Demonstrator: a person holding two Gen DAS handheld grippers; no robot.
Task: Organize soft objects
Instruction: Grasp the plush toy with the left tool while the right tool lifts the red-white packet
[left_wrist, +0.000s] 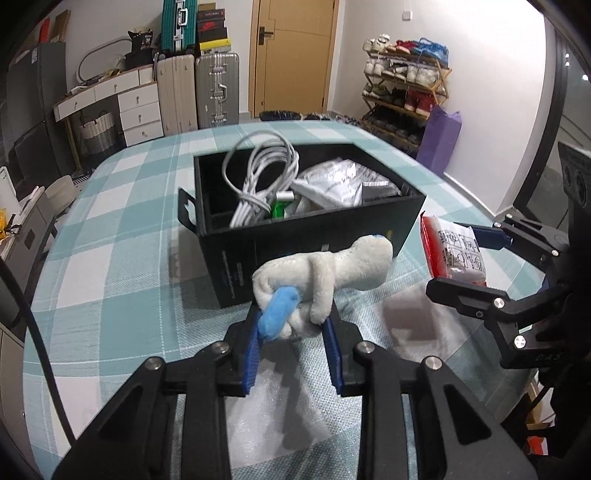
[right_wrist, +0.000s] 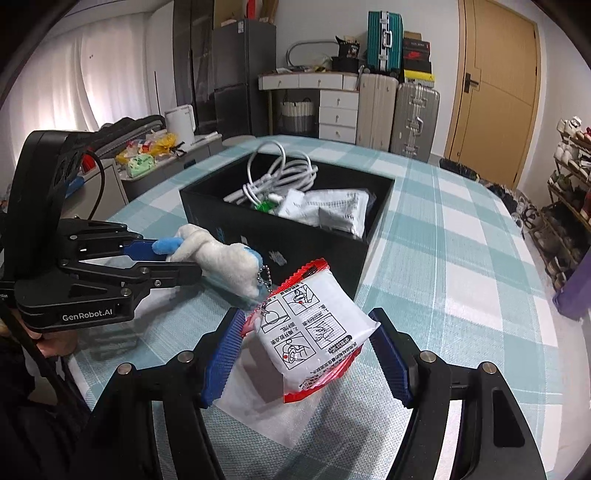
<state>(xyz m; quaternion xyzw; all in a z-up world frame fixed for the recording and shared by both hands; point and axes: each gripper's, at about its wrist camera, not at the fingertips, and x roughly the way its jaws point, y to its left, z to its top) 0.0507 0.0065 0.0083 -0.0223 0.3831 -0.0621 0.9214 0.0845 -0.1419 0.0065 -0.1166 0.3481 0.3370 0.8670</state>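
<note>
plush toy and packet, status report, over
Left gripper shut on plush toy, lifted. Right gripper shut on red-and-white packet. Black box just ahead, already holding a white cable; path unobstructed.

"GenRobot.AI" stands in white letters on the black body of the left tool (right_wrist: 184, 254). The red-and-white packet (right_wrist: 314, 328) carries numbered instruction drawings with small Chinese captions, the numerals 2 and 4 just readable, the rest too small. The black box (right_wrist: 280, 236) bears pale print on its side, too blurred to read. A shoebox (left_wrist: 211, 26) shows a Nike swoosh.
</note>
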